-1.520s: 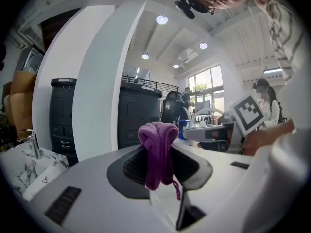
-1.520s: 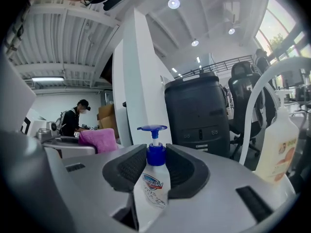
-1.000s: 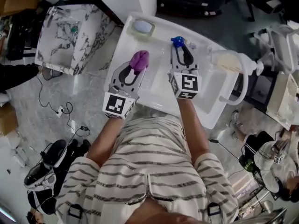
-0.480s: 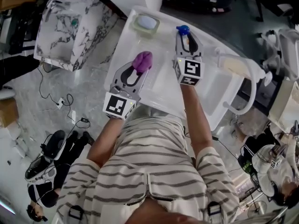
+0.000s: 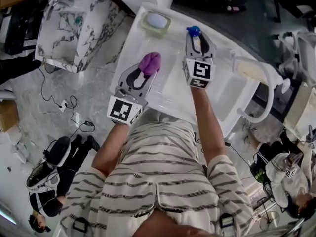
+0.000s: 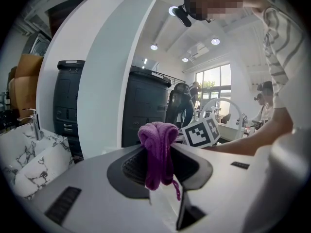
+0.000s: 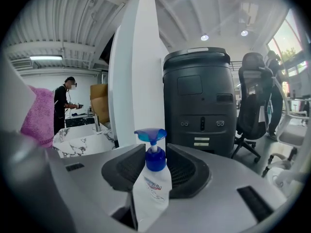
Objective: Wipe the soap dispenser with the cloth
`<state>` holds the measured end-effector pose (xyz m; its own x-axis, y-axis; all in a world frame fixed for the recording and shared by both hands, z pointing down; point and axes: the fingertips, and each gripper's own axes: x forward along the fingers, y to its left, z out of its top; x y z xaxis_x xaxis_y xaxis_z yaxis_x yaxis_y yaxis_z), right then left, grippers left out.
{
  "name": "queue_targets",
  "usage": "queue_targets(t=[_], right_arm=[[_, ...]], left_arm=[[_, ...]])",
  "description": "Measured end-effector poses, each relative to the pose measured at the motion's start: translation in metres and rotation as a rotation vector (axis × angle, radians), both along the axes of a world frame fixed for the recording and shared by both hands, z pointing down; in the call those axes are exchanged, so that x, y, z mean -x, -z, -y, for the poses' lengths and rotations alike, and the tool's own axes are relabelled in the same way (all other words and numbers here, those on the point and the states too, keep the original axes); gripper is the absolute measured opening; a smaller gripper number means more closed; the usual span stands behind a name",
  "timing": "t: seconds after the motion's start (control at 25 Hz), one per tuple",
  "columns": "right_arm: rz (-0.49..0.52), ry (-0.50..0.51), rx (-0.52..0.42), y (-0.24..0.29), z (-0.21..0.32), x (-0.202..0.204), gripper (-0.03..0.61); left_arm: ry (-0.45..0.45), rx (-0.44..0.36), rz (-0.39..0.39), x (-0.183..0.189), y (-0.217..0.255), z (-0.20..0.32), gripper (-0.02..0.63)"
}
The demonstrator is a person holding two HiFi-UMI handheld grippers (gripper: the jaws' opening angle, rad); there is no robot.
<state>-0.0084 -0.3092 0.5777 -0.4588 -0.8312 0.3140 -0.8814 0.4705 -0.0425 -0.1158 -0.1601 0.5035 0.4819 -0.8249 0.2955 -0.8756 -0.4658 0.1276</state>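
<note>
Just one cloth point(image 5: 149, 62), one soap dispenser point(image 7: 151, 181)

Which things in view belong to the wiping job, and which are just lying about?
Job: purple cloth in left hand-held gripper; soap dispenser in right hand-held gripper.
Lying about: green dish, marble basin, office chair.

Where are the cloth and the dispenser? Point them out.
cloth point(image 6: 158, 149), left gripper view, on the bunched purple fold at its middle
dispenser point(image 7: 151, 188), right gripper view, on the white body below the blue collar
</note>
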Motion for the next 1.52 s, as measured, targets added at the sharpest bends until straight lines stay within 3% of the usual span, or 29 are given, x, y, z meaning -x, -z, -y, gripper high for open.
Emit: queue_targets(t=[0.2, 0.36, 0.8, 1.28, 1.52], right_arm=[[-0.010, -0.003, 0.029, -0.006, -0.004, 0.002, 0.171], [-0.007, 0.010, 0.042, -0.006, -0.008, 0.006, 0.233], [0.024, -0.008, 0.018, 0.016, -0.036, -0.004, 0.238], [0.115, -0.018, -0.035, 0.079, -0.108, -0.022, 0.188], [0.173, -0.029, -0.027, 0.106, -0.153, -0.028, 0.124]], left_arm=[[-0.002, -0.003, -0.011, 0.000, 0.001, -0.002, 0.117], [0.000, -0.002, -0.020, 0.001, 0.004, -0.007, 0.118], [0.029, -0.024, -0.043, 0.001, 0.016, -0.020, 0.117], [0.056, -0.064, -0.033, 0.002, 0.046, -0.058, 0.117], [0.053, -0.103, -0.038, -0.006, 0.066, -0.076, 0.117]])
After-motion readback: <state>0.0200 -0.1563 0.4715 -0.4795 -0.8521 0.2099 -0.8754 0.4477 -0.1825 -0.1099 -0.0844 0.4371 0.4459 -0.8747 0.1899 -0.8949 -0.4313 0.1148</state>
